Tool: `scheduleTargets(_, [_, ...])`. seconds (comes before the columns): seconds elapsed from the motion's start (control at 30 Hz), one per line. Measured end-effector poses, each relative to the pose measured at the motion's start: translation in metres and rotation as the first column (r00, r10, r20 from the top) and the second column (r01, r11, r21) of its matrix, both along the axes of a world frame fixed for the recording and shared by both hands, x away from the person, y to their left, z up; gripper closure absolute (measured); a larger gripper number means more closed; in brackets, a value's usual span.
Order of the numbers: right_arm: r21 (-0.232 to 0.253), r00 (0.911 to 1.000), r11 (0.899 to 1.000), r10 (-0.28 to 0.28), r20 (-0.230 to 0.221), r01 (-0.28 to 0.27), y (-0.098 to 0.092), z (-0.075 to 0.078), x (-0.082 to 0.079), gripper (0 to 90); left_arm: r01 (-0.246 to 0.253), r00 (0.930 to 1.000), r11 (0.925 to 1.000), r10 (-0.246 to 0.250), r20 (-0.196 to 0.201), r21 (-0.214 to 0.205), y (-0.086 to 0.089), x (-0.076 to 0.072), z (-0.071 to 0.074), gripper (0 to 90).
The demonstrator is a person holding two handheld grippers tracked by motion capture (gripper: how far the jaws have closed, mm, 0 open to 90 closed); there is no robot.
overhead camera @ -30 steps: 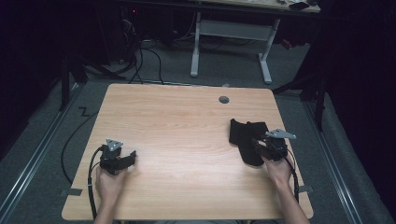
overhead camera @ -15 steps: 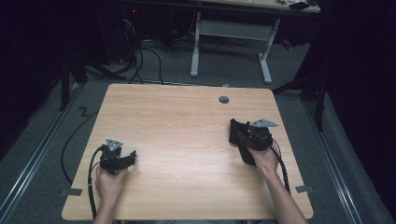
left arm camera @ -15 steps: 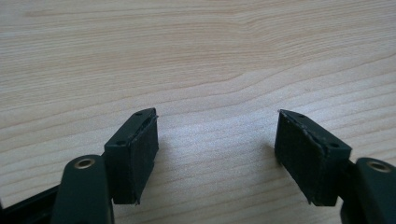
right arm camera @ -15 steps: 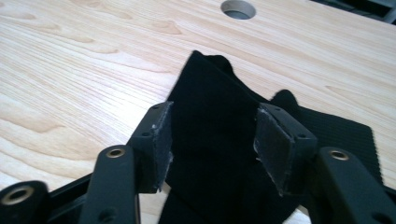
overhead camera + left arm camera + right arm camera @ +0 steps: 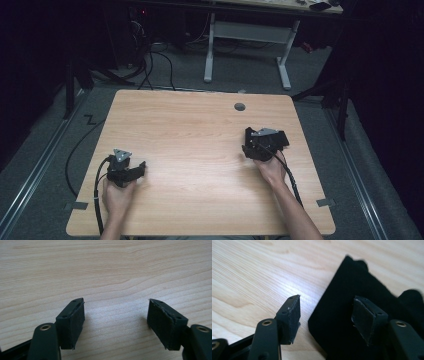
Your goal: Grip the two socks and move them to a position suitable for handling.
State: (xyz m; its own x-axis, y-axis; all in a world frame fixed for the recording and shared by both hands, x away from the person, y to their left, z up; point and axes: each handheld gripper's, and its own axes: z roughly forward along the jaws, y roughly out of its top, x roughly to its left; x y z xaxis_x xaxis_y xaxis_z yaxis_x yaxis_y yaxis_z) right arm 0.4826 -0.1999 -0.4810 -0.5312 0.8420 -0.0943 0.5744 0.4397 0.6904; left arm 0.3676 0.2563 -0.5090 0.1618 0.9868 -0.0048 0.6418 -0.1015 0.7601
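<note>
- Now my right gripper (image 5: pixel 325 315) has its jaws wide, having just been opening; the cloth's edge lies between them, and neither pad presses it.
- One right pad (image 5: pixel 294 315) stands over bare wood, the other over the black cloth (image 5: pixel 342 305), whose near end is cut off at the bottom of my right gripper view.
- From above, my right gripper (image 5: pixel 248 148) covers most of the cloth (image 5: pixel 281 138), so I cannot make out its full outline or folds.
- My left gripper (image 5: pixel 116 322) is wide open with only wood grain between its pads.
- From above, it (image 5: pixel 141 169) sits near the table's front left corner, well apart from the cloth.
- My own hands hide the gripper bodies' near sides in the high view.
- Between both grippers the table (image 5: pixel 195 140) is bare wood, with a small round hole (image 5: pixel 240 106) toward the far edge.
- On the right, the cloth lies near the table's right edge, little room beyond it.
</note>
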Motion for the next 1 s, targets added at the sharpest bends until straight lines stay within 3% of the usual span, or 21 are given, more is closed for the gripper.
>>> scheduleTargets(0.13, [-0.014,0.9992,1.0,-0.017,-0.036,0.016,0.0,-0.011,0.006,46.6,0.0,1.0,1.0,0.0,0.0,0.0,0.0,0.0,0.0,30.7])
scheduleTargets(0.2, [-0.012,0.9995,1.0,-0.018,-0.024,0.018,0.0,-0.011,0.006,57.5,0.0,1.0,1.0,0.0,0.0,0.0,0.0,0.0,0.0,30.7])
scheduleTargets(0.23, [-0.012,0.9995,1.0,-0.018,-0.024,0.018,0.0,-0.011,0.006,57.5,0.0,1.0,1.0,0.0,0.0,0.0,0.0,0.0,0.0,30.7])
scheduleTargets(0.27, [-0.024,0.9997,1.0,-0.017,-0.019,0.017,-0.001,-0.01,0.006,66.2,0.0,1.0,1.0,0.0,0.0,0.0,0.0,0.0,0.0,30.7])
scheduleTargets(0.3, [-0.024,0.9997,1.0,-0.017,-0.019,0.017,-0.001,-0.01,0.006,66.2,0.0,1.0,1.0,0.0,0.0,0.0,0.0,0.0,0.0,30.7])
scheduleTargets(0.47, [-0.056,0.9996,0.998,-0.028,-0.008,0.027,-0.004,-0.009,0.007,82.6,0.0,1.0,1.0,0.0,0.0,0.0,0.0,0.0,0.0,30.8])
scheduleTargets(0.63, [-0.038,0.9992,0.999,-0.032,0.023,0.033,-0.007,0.001,0.003,84.1,0.0,1.0,1.0,0.0,0.0,0.0,0.0,0.0,0.0,30.7])
scheduleTargets(1.0, [0.051,0.9908,0.998,-0.046,0.127,0.04,-0.026,0.045,-0.009,84.1,0.0,1.0,1.0,0.0,0.0,0.0,0.0,0.0,0.0,30.7])
